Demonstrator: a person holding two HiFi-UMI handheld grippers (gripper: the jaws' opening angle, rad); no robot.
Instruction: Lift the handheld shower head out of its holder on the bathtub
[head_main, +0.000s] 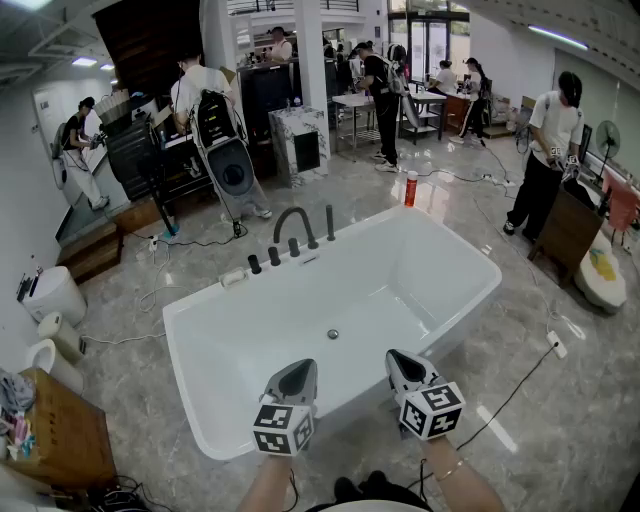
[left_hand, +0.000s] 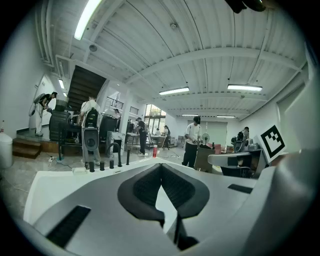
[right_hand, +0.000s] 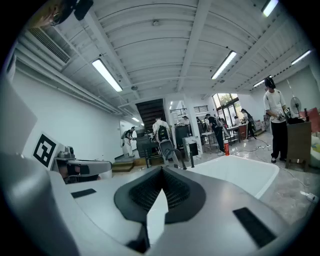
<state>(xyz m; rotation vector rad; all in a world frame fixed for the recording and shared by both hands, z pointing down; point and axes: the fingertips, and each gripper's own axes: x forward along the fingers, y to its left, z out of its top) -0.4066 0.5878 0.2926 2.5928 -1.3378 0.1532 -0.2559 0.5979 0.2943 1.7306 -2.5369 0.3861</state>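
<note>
A white bathtub (head_main: 455, 262) fills the middle of the head view. On its far left rim stand black fittings: three low knobs (head_main: 273, 256), an arched spout (head_main: 295, 220) and the slim upright handheld shower head (head_main: 330, 222) in its holder. The shower head also shows far off in the left gripper view (left_hand: 127, 156) and in the right gripper view (right_hand: 192, 158). My left gripper (head_main: 297, 372) and right gripper (head_main: 400, 360) hover side by side over the tub's near rim, well short of the fittings. Both are shut with nothing between the pads (left_hand: 172, 187) (right_hand: 175, 192).
Several people stand at tables and equipment behind the tub. A red bottle (head_main: 410, 188) stands on the floor past the far rim. A toilet (head_main: 50, 295) and a wooden cabinet (head_main: 55, 440) are at the left, a wooden unit (head_main: 568, 232) at the right. Cables cross the floor (head_main: 520, 385).
</note>
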